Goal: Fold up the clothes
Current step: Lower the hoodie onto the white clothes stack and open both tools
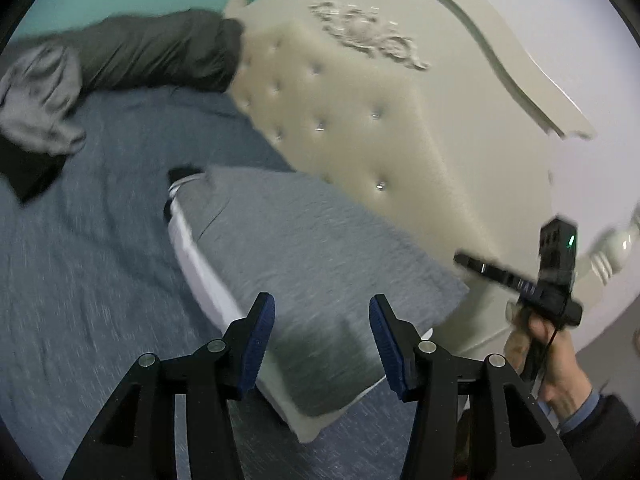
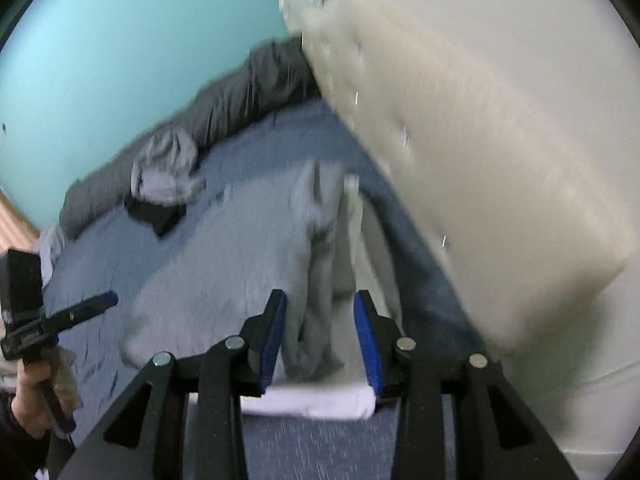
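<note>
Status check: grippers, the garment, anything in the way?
Left gripper open, empty. Right gripper open, empty. Grey garment flat on bed, near headboard. Clothes pile well clear.

Bedroom, bed (image 1: 80, 264), tufted headboard (image 1: 360, 128)

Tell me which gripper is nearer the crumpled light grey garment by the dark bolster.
Left. The left gripper is on the side toward the crumpled garment; the right gripper is by the headboard, farther off.
</note>
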Demonstrator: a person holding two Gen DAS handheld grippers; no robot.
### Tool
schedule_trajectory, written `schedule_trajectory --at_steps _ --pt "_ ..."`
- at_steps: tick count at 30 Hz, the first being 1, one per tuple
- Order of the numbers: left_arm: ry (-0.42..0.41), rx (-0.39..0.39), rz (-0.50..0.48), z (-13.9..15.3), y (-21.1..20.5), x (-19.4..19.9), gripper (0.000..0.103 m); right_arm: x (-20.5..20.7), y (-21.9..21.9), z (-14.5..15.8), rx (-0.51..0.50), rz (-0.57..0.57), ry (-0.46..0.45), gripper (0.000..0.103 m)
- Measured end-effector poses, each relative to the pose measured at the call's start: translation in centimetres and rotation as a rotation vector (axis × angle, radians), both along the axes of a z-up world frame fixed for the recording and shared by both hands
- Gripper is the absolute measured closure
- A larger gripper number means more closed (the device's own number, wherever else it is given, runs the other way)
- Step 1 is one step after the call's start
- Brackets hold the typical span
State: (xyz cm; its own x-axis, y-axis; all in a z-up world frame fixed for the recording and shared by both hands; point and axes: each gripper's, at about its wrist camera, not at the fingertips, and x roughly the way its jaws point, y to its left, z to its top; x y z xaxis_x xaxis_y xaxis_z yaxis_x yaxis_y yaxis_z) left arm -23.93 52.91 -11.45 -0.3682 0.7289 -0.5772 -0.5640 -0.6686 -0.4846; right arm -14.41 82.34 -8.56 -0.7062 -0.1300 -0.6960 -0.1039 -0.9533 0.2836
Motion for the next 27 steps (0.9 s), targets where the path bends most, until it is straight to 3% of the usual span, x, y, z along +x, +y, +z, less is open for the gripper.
schedule_trajectory --at_steps 4,6,7,9,12,16,20,27 --pt "0.053 -0.051 -0.055 0.4 2.2 0.3 0.050 -0.4 -0.8 2.3 -0.015 0.026 0.109 0.068" --pt "0.059 -0.076 -0.077 -0.2 3.1 0.6 0.050 -1.9 -1.8 2.3 0.006 0.063 0.088 0.070" --pt "0.063 -0.095 -0.086 -0.6 3.5 0.8 0.050 -2.6 -2.2 2.0 0.018 0.080 0.065 0.079" --pt "0.065 -0.119 -0.098 -1.5 4.0 1.0 0.050 -3.7 -3.0 0.6 0.043 0.108 0.012 0.089" --pt "0.053 -0.129 -0.109 -3.1 4.2 1.4 0.050 -4.7 -3.1 -2.8 0.092 0.082 -0.085 0.095" --pt "0.038 -0.142 -0.124 -5.2 4.4 1.8 0.050 -4.1 -1.3 -5.7 0.042 0.038 -0.094 0.103" --pt "0.030 -0.144 -0.134 -6.9 4.6 2.2 0.050 -3.3 0.0 -8.5 -0.025 0.024 -0.083 0.103" --pt "0.025 -0.125 -0.130 -8.1 4.4 2.7 0.051 -2.9 -0.6 -10.6 -0.036 0.010 -0.045 0.103"
